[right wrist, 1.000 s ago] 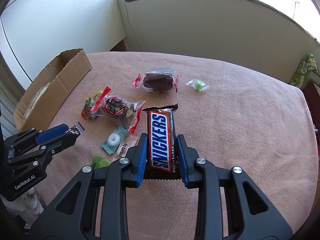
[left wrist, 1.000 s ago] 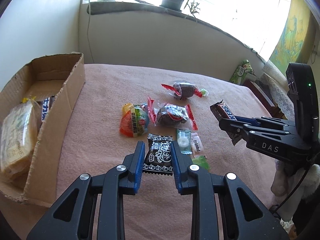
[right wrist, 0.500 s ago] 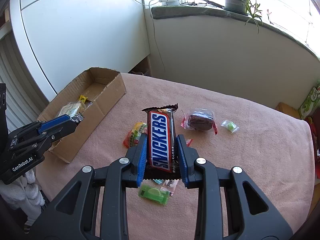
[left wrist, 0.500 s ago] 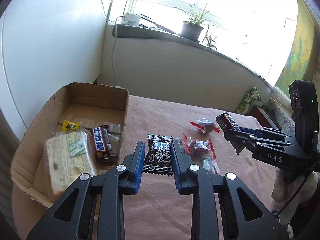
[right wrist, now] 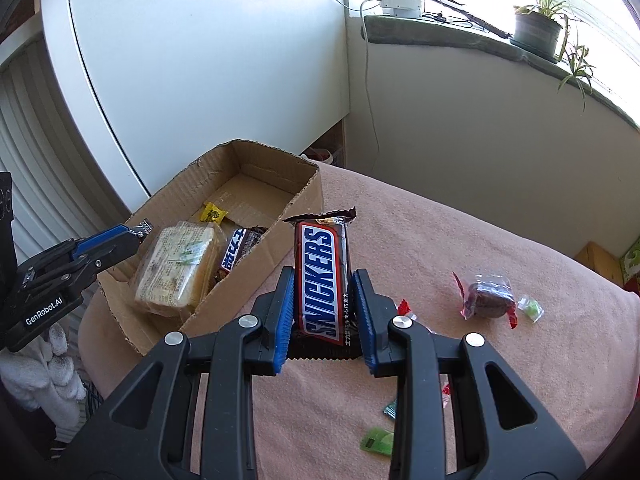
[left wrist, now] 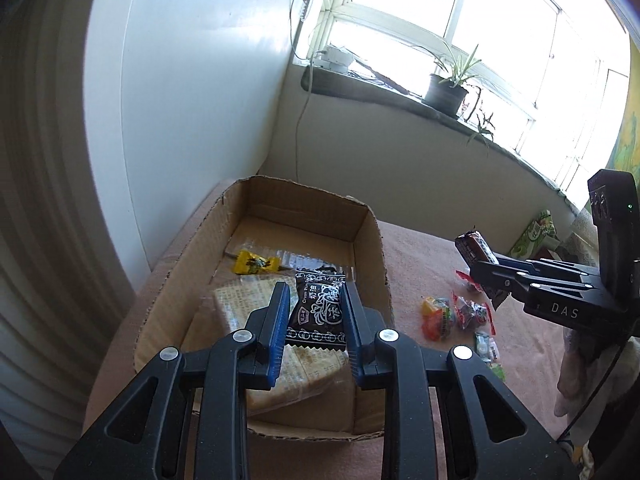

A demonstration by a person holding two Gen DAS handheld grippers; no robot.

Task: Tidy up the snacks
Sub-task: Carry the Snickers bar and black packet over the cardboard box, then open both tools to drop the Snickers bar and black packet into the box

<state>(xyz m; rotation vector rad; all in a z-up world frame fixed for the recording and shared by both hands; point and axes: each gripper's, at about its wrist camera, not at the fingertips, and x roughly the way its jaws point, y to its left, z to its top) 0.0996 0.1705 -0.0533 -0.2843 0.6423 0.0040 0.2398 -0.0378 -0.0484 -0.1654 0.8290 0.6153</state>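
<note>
My left gripper (left wrist: 316, 300) is shut on a black snack packet (left wrist: 319, 309) and holds it above the open cardboard box (left wrist: 370, 236). The box holds a wrapped cracker block (left wrist: 244, 300), a yellow candy (left wrist: 256, 265) and a Snickers bar (right wrist: 237, 254). My right gripper (right wrist: 324, 288) is shut on a Snickers bar (right wrist: 323, 280), held upright over the pink table beside the box (right wrist: 308, 194). Loose snacks (left wrist: 454, 314) lie on the table to the right, with a brown cake packet (right wrist: 486, 294) and a green candy (right wrist: 530, 307).
The table is covered in a pink cloth (right wrist: 480, 248). A white wall and a window sill with a potted plant (right wrist: 536, 32) stand behind it. Small green wrappers (right wrist: 376, 442) lie near the front. A green bag (left wrist: 538, 232) sits at the far right.
Both grippers have lifted and moved left with their snacks. The left one has gone from above the table to above the box. The right one has come closer to the box.
</note>
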